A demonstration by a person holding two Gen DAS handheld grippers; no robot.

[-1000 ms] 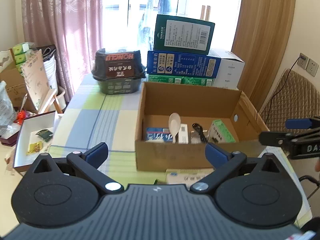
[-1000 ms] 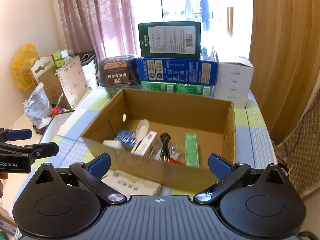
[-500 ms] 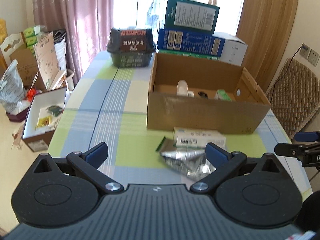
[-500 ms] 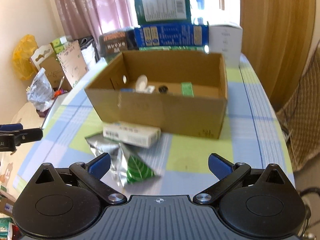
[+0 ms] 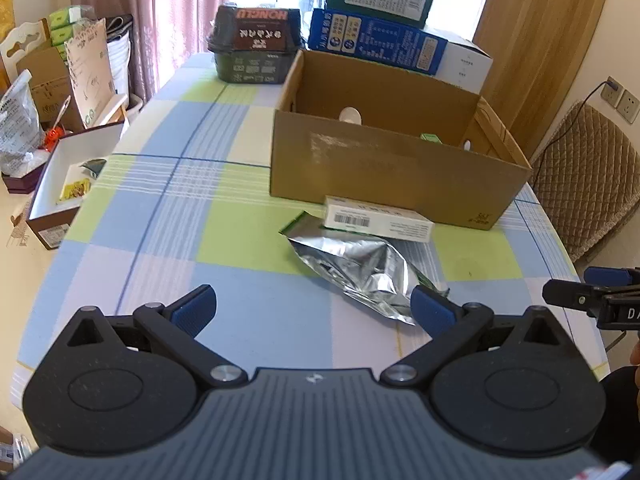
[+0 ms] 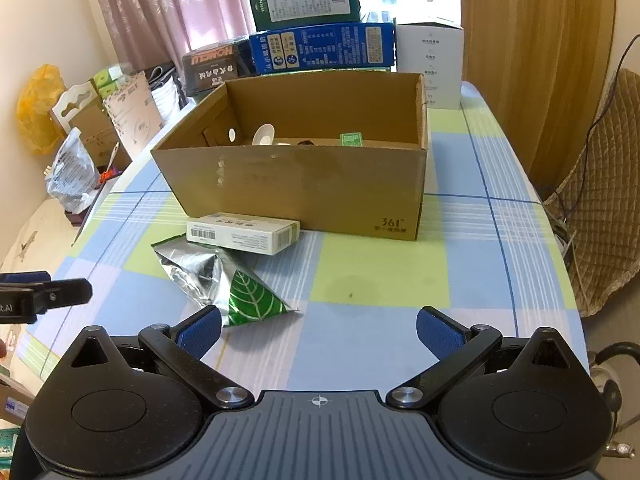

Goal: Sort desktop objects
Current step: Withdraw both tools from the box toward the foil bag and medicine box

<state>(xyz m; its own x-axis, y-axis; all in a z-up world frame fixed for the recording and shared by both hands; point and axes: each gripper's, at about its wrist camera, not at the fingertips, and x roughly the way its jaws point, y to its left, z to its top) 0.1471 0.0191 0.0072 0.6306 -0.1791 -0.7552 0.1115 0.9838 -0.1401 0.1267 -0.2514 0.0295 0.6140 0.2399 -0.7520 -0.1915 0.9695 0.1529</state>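
Note:
An open cardboard box [image 5: 384,168] [image 6: 304,188] stands on the checked tablecloth, with a white spoon [image 6: 264,134] and a green carton [image 6: 351,139] showing inside. Against its front wall lies a white medicine box [image 5: 378,224] [image 6: 242,233]. A crumpled silver foil pouch [image 5: 360,268] [image 6: 200,272] with a green leaf print lies just in front of that. My left gripper [image 5: 312,307] hovers open over the table's near edge, its right fingertip close to the pouch. My right gripper [image 6: 319,327] is open too, its left fingertip beside the pouch's green corner. Both hold nothing.
Behind the cardboard box are stacked green, blue and white cartons [image 5: 380,20] and a dark noodle bowl [image 5: 256,46]. Left of the table sit an open white-lined box [image 5: 68,176], bags and paper clutter. A quilted chair [image 5: 588,184] stands at the right.
Both grippers have drawn back from above the cardboard box toward the table's near edge and dropped lower. The medicine box and foil pouch have come into view. Both stay open.

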